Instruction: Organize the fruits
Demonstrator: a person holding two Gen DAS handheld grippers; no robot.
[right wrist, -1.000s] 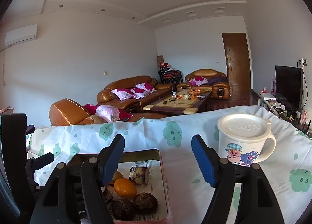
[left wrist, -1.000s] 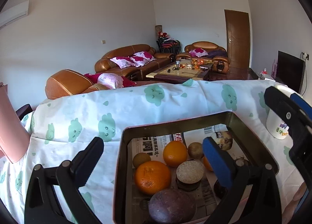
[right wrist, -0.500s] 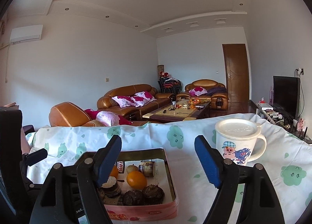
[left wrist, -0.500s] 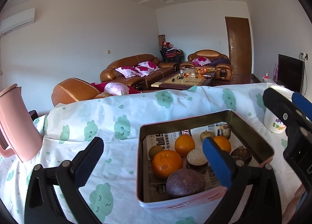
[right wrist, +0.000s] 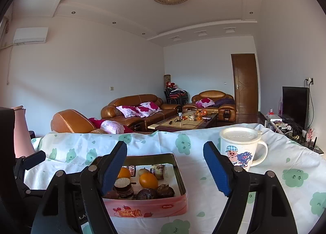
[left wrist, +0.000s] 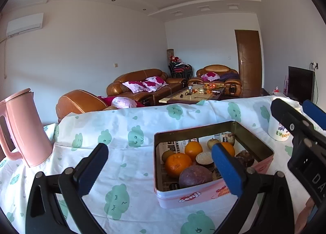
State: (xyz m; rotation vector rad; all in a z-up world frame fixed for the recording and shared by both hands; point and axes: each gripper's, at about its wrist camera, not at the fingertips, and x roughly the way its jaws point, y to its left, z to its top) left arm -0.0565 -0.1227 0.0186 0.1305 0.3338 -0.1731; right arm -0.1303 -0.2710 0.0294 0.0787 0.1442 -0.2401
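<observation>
A pink tin box lined with newspaper stands on the cloth-covered table. It holds oranges, a purple passion fruit, kiwis, and dark brown fruits. The box also shows in the right wrist view. My left gripper is open and empty, above and in front of the box. My right gripper is open and empty, in front of the box's right side. The right gripper shows in the left wrist view at the right edge.
A pink kettle stands at the table's left. A white cartoon mug with lid stands right of the box. The table wears a white cloth with green cloud prints. Sofas and a coffee table lie beyond.
Both grippers have pulled back and risen away from the box; the box now looks smaller and farther. The pink kettle has come fully into the left view. Both stay open.
</observation>
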